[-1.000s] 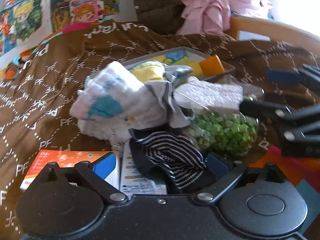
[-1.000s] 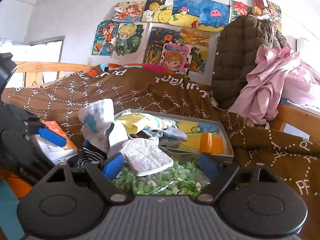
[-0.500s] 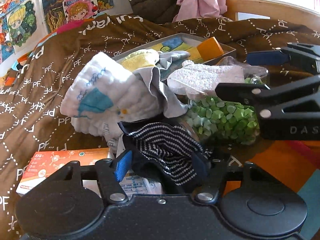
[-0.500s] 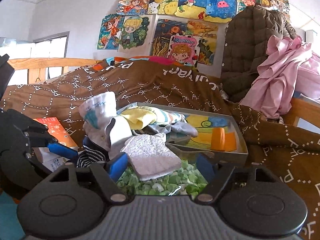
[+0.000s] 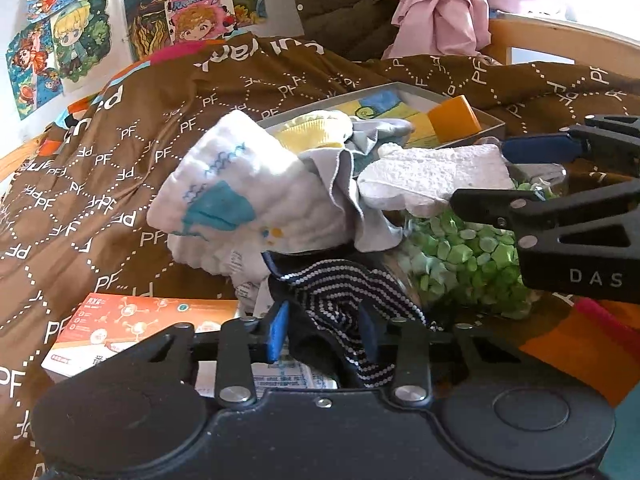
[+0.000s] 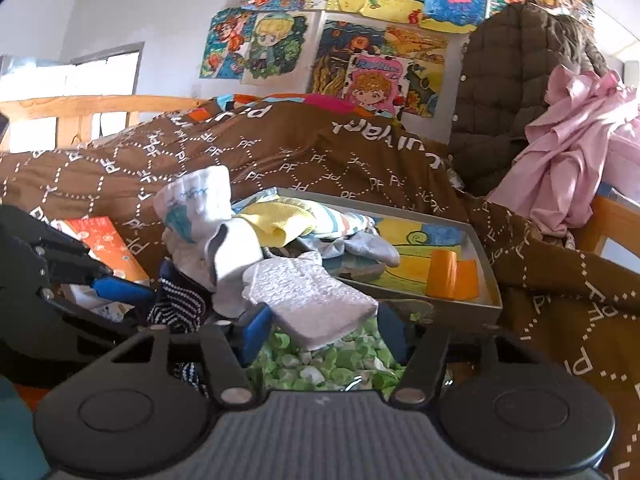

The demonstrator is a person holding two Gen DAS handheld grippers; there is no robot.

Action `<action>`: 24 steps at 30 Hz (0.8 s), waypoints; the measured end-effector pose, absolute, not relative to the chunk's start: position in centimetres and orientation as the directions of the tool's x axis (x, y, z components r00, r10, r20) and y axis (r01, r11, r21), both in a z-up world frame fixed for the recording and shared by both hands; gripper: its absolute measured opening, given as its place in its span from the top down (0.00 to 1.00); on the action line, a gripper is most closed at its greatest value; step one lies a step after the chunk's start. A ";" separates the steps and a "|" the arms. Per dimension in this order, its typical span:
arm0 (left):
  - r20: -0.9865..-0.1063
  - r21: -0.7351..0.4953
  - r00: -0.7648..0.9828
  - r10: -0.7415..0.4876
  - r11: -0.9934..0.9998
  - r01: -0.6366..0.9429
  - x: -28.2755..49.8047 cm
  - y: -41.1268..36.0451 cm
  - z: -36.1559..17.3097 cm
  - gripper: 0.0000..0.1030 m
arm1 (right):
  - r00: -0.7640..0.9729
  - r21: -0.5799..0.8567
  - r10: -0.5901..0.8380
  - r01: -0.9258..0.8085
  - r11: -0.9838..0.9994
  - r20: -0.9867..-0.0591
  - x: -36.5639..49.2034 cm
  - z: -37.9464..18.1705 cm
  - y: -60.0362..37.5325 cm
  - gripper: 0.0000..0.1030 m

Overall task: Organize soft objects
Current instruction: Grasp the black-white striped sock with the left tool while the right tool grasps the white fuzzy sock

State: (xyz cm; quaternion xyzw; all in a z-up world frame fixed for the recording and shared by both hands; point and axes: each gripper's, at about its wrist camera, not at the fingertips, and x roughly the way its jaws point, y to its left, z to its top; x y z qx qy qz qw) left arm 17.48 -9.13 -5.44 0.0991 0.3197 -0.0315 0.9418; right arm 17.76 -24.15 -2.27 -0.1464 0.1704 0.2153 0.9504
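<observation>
A navy striped sock [image 5: 340, 300] lies bunched between the blue pads of my left gripper [image 5: 322, 330], which is shut on it. A white textured cloth [image 6: 312, 304] rests on a clear jar of green pieces [image 6: 320, 360]. My right gripper [image 6: 322, 330] stands open around this cloth, one finger on each side. In the left wrist view the right gripper [image 5: 516, 174] comes in from the right, with the white cloth [image 5: 432, 176] between its fingers. A white cloth with a teal print [image 5: 236, 200] and a grey cloth [image 5: 348, 184] are heaped behind the sock.
A grey tray [image 6: 486, 280] behind the pile holds a yellow cloth [image 6: 280, 220], a striped cloth and orange blocks [image 6: 452, 276]. An orange box [image 5: 132, 320] lies at the left on the brown blanket [image 5: 120, 140]. A wooden bed rail [image 5: 560, 40] and pink clothes [image 6: 568, 152] stand at the right.
The left gripper's fingers have come together on the striped sock. The right gripper's fingers have narrowed around the white cloth and moved closer to the pile.
</observation>
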 end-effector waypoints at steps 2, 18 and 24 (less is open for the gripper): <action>-0.606 0.170 0.796 0.008 0.978 0.119 17.4 -9.1 -5.4 0.66 | 0.847 -0.213 0.362 -0.465 0.859 -0.390 17.7 -2.3 -24.0 0.40; -0.601 0.153 0.799 -0.030 0.976 0.152 16.7 -9.7 -5.2 0.96 | 0.833 -0.263 0.368 -0.496 0.828 -0.412 16.4 -2.2 -23.7 0.51; -0.618 0.109 0.783 -0.074 0.978 0.178 15.6 -9.5 -5.2 0.98 | 0.823 -0.274 0.374 -0.512 0.814 -0.427 15.6 -1.9 -23.7 0.54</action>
